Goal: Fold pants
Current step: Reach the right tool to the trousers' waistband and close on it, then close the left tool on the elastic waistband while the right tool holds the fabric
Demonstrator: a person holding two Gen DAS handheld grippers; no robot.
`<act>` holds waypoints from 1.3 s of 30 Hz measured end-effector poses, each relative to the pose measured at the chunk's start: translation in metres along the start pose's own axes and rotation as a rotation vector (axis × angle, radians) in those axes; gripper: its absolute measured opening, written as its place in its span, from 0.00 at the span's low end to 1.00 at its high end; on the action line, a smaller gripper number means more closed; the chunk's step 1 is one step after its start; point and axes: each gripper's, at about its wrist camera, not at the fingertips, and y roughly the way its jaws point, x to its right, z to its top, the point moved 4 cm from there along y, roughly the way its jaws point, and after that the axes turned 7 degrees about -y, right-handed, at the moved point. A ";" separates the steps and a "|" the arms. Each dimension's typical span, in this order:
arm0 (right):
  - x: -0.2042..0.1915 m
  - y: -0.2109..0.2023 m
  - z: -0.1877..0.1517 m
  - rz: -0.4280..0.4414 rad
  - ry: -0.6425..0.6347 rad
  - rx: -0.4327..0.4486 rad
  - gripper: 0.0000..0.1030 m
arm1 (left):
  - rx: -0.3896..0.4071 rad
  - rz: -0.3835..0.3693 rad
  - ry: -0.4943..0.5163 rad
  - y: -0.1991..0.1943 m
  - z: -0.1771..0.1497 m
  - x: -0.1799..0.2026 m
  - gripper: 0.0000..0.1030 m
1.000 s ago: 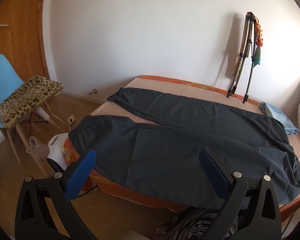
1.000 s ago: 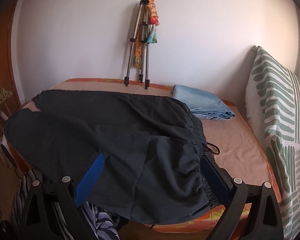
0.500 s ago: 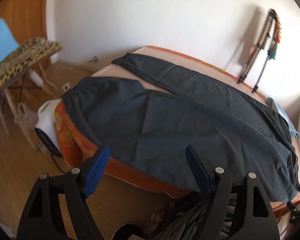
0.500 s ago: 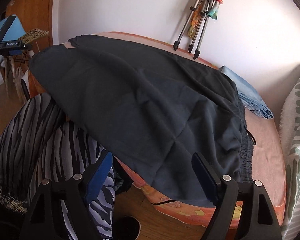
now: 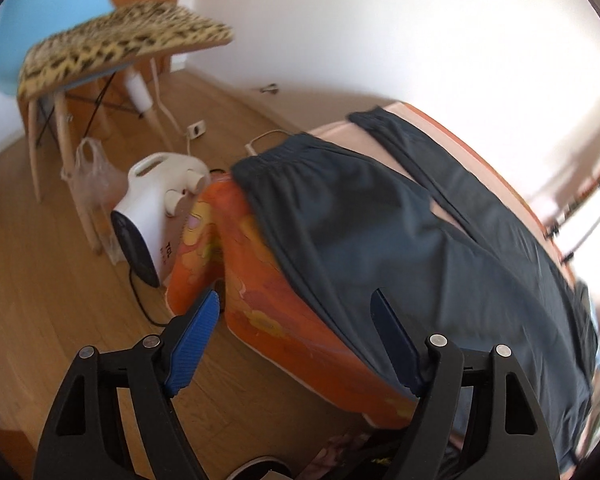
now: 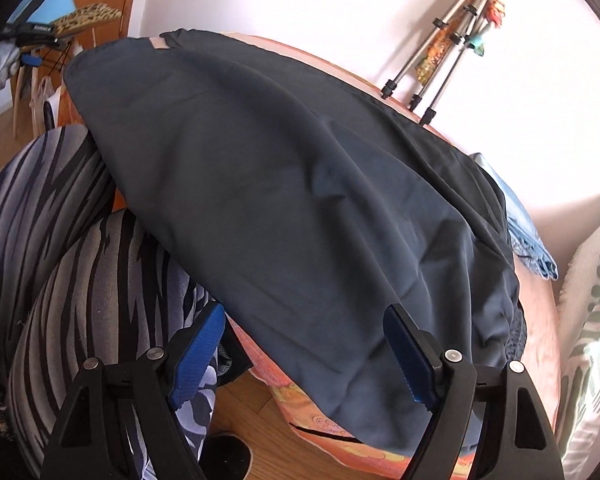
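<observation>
left gripper (image 5: 296, 320) hung w/ jaws apart, just narrowed a bit, nothing between them, over the orange bed (image 5: 260, 304) edge. right gripper (image 6: 304, 328) likewise apart, nothing pinched, its right pad in front of the cloth's hanging edge. dark pants (image 6: 284, 184) lay spread flat across the bed, near leg draping over the side, cuff end twd a white fan heater (image 5: 152, 216) on the wood floor. person's striped trousers (image 6: 60, 240) just beside. tripod (image 6: 448, 44) vs far wall.

Matt dark cloth pants (image 6: 284, 184); smooth wooden floor (image 5: 52, 272).
</observation>
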 end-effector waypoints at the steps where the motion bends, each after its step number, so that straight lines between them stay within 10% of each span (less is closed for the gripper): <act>1: 0.000 0.002 0.001 -0.003 -0.006 -0.004 0.76 | 0.001 0.000 -0.023 0.005 0.007 -0.005 0.73; 23: 0.035 -0.010 0.022 0.010 0.110 0.013 0.17 | -0.065 0.078 -0.099 0.087 0.052 -0.030 0.62; 27: 0.036 -0.015 0.025 0.035 0.081 0.032 0.22 | -0.062 0.051 -0.121 0.085 0.053 -0.030 0.49; 34: 0.013 -0.015 0.011 0.124 0.013 0.040 0.67 | -0.059 0.018 -0.202 0.082 0.055 -0.042 0.35; 39: -0.008 -0.010 0.005 0.127 -0.066 0.030 0.70 | -0.056 0.022 -0.227 0.081 0.056 -0.043 0.27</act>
